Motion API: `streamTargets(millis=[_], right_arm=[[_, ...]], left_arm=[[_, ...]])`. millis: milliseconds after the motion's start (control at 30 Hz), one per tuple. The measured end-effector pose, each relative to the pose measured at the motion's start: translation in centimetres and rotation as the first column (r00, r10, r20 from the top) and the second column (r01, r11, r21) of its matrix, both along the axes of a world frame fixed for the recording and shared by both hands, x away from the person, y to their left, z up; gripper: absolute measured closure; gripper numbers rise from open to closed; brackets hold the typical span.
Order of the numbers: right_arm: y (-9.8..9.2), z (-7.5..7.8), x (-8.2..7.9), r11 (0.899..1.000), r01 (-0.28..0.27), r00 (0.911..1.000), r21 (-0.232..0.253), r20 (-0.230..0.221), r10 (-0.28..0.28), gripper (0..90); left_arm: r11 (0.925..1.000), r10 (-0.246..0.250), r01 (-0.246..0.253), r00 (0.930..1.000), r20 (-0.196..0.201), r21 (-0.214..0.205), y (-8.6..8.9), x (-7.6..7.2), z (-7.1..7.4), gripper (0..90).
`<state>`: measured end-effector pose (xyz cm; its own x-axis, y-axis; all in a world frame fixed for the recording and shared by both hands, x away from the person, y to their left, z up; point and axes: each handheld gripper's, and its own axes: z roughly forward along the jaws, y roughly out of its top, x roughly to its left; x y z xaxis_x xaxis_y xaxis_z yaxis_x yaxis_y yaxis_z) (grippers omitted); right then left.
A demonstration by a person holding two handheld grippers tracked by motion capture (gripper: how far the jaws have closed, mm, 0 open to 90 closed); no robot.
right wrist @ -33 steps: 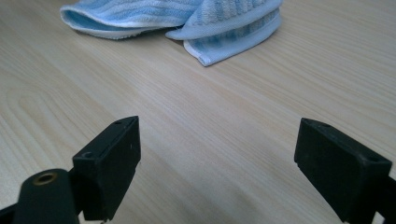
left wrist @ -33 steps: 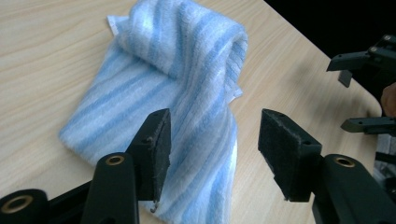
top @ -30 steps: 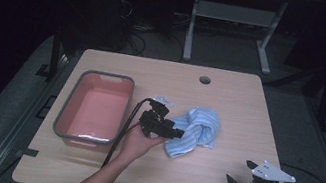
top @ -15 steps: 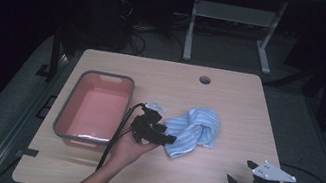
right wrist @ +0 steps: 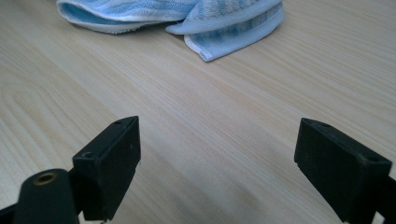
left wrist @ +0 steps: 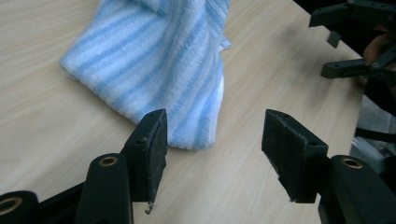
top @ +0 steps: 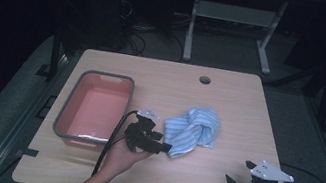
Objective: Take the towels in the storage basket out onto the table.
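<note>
The crumpled blue-and-white striped cloth (top: 193,132) lies mid-desk (top: 229,108), right of the pink plastic tub (top: 94,107). Left tongs (top: 164,148) gape at its corner, gripping nothing; right tongs (top: 238,174) stand wide, well apart.
</note>
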<state>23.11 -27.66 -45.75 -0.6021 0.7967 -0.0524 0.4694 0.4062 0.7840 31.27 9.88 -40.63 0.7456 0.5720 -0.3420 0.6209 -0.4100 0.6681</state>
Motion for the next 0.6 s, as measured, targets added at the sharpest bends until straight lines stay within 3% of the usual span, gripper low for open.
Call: streamTargets(millis=[200,600], right_arm=[[0.1,0.0,0.1,1.000,-0.003,1.0000,-0.004,-0.002,0.003,14.1],[-0.2,0.0,0.0,1.000,0.004,1.0000,-0.007,0.003,-0.004,14.1]], left_arm=[[0.9998,-0.014,0.014,0.9997,0.019,0.012,0.2,-1.0,-0.1,40.5],[0.9997,-0.023,0.022,0.9996,0.020,0.012,0.8,-2.5,-0.9,37.3]])
